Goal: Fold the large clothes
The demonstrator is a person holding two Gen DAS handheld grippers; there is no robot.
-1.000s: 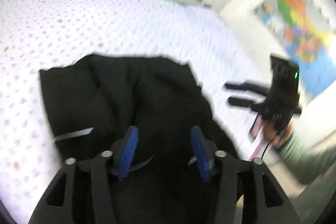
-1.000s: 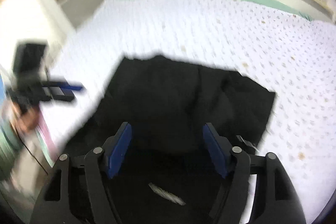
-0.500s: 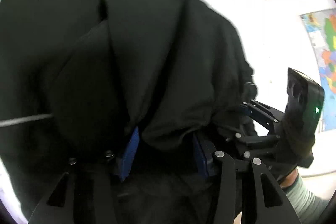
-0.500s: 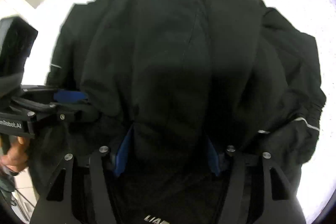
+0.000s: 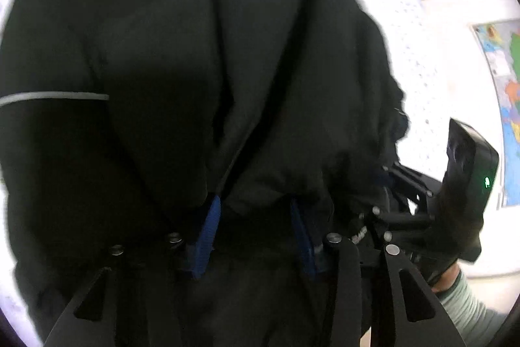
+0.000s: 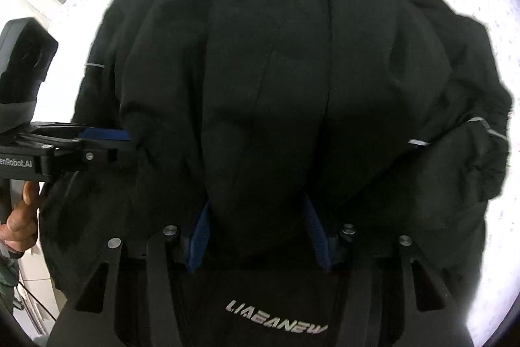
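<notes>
Both hand-held grippers lowered onto black jacket [image 6: 292, 86], jaws closing around folds, fingertips hidden, contact unclear

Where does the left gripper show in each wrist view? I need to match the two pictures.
Left wrist view: left gripper at bottom centre, closing with black jacket fabric between its blue pads.
Right wrist view: left gripper at the left edge, reaching into the jacket.
Shared landmark: the jacket's grey reflective stripe.

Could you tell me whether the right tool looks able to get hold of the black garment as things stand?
Probably yes: the right tool is closing with a fold of the black garment bulging between its blue pads, and nothing else is in the way.
</notes>
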